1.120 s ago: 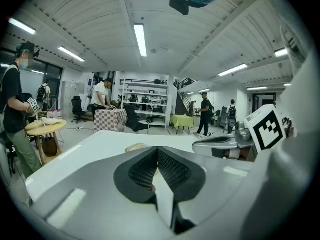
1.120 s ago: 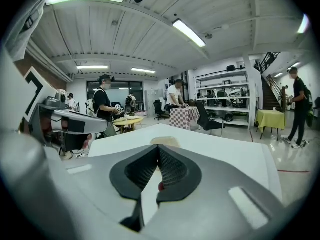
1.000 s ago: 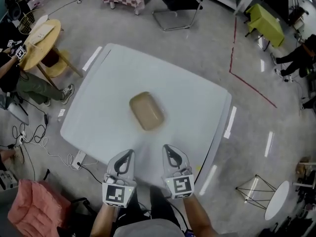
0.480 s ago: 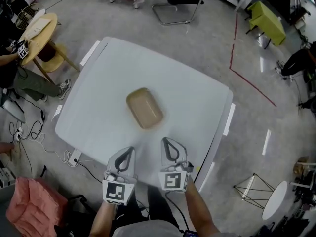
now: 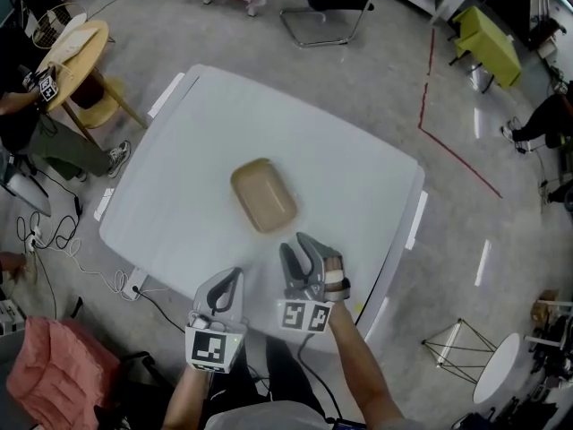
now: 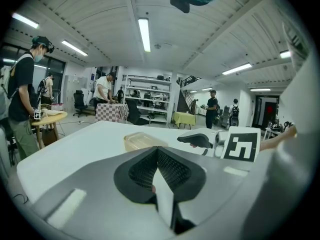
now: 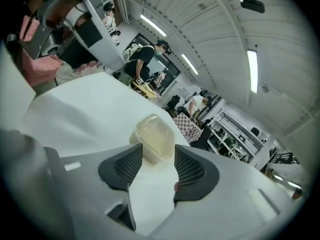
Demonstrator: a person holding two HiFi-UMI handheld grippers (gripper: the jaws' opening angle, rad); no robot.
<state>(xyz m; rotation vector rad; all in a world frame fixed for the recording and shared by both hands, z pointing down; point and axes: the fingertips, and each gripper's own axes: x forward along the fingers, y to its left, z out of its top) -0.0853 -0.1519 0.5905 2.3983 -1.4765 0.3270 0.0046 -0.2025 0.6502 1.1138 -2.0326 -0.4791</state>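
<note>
A beige lidded plastic container point(image 5: 264, 195) lies near the middle of the white table point(image 5: 206, 133). My right gripper point(image 5: 296, 243) is open just short of the container's near end, pointing at it. In the right gripper view the container point(image 7: 155, 135) shows between and just beyond the spread pads of the right gripper point(image 7: 155, 166); nothing is gripped. My left gripper point(image 5: 229, 278) hovers over the table's near edge, shut and empty. In the left gripper view its pads meet point(image 6: 157, 151); the container point(image 6: 141, 140) lies ahead and the right gripper point(image 6: 202, 140) is to the right.
A round wooden table point(image 5: 76, 47) and a seated person point(image 5: 27, 124) are left of the white table. A pink cloth point(image 5: 54, 383) and cables lie on the floor at lower left. A chair point(image 5: 322, 7) and a green table point(image 5: 488, 43) stand beyond.
My right gripper has opened, swung forward and turned toward the container. The left gripper has stayed near the table's front edge, still shut.
</note>
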